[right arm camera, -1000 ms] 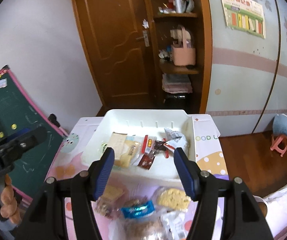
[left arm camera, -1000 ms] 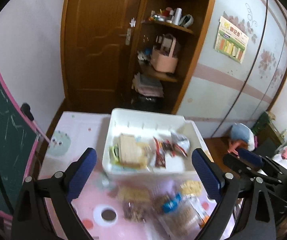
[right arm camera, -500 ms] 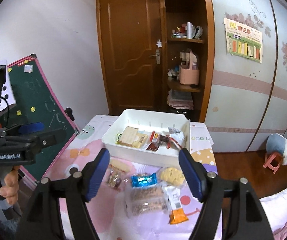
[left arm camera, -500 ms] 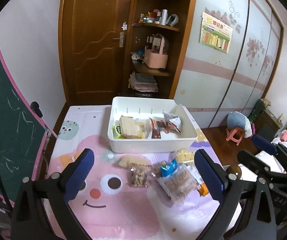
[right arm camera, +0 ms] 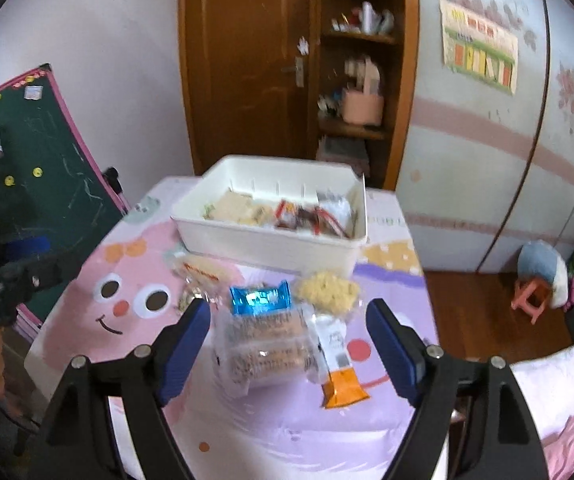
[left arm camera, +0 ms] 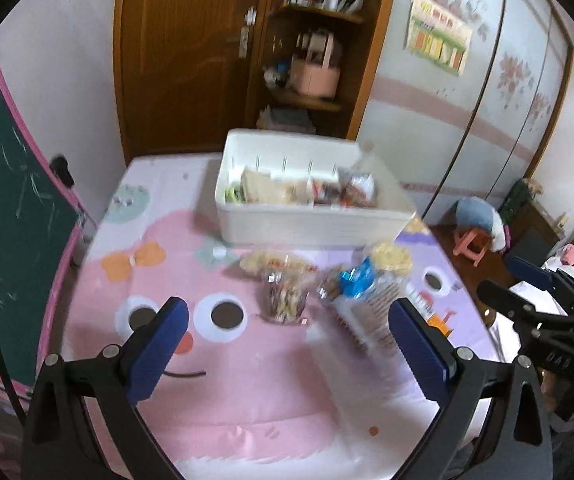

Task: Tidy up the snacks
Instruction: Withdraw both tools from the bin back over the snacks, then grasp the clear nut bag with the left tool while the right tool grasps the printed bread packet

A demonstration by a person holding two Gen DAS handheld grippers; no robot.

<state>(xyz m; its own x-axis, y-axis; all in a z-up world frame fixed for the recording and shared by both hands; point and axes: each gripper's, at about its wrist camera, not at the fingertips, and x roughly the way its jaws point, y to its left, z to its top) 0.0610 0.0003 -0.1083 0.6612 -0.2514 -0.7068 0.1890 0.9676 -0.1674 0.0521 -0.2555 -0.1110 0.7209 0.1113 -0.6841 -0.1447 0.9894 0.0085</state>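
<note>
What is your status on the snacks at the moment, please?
Left hand-held gripper open, empty; right hand-held gripper open, empty, above clear pack. Bin part filled; blue pack, orange pack on table. Nothing in the way.

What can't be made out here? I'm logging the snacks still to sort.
- Bin contents: both views blurred, and its near wall hides the lower packs.
- Blue pack: print too blurred to read.
- Clear pack: contents blurred; in the left view the left gripper finger covers part.
- Orange pack: left view, mostly behind that finger.
</note>
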